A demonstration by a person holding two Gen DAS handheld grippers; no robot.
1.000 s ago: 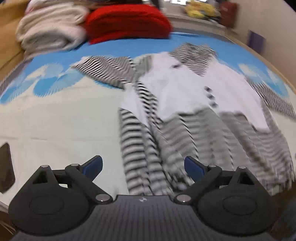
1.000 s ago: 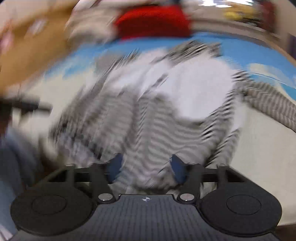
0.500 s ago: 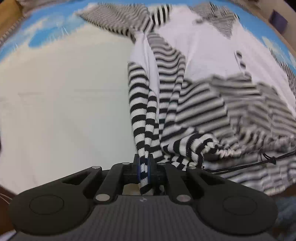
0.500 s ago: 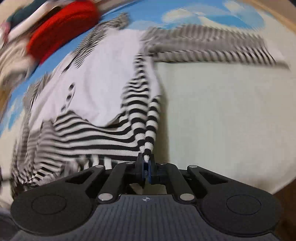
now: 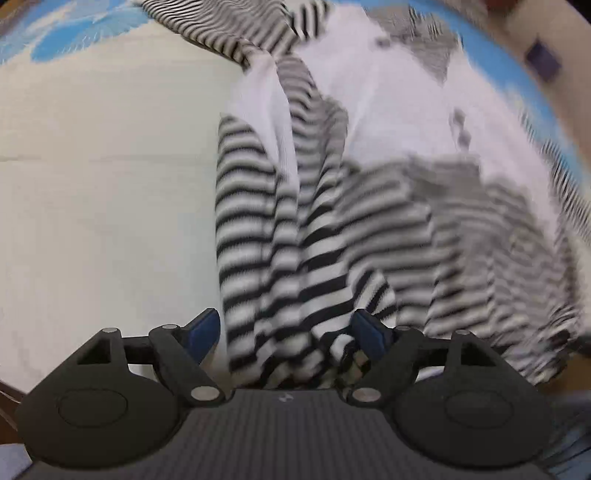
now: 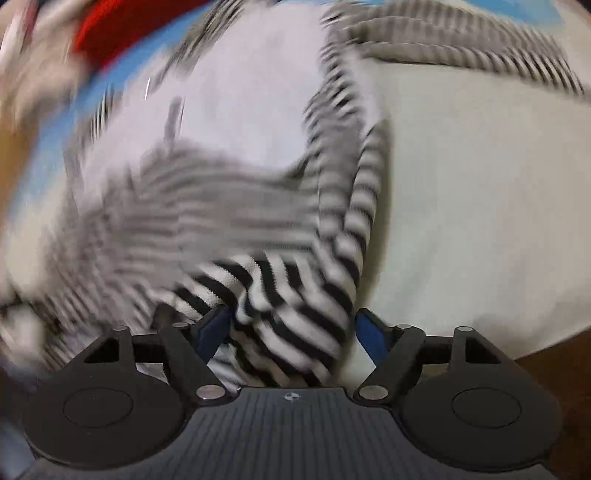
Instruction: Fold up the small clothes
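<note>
Striped garment (image 5: 295, 229) lies rumpled on cream-and-blue bedspread (image 5: 103, 177).

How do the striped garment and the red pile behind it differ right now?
The striped garment is black-and-white with a white panel; the red pile is plain red. The garment lies spread out and rumpled, its hem between the open right gripper; the pile sits bunched at the far edge, untouched. Both rest on the bed cover.
</note>
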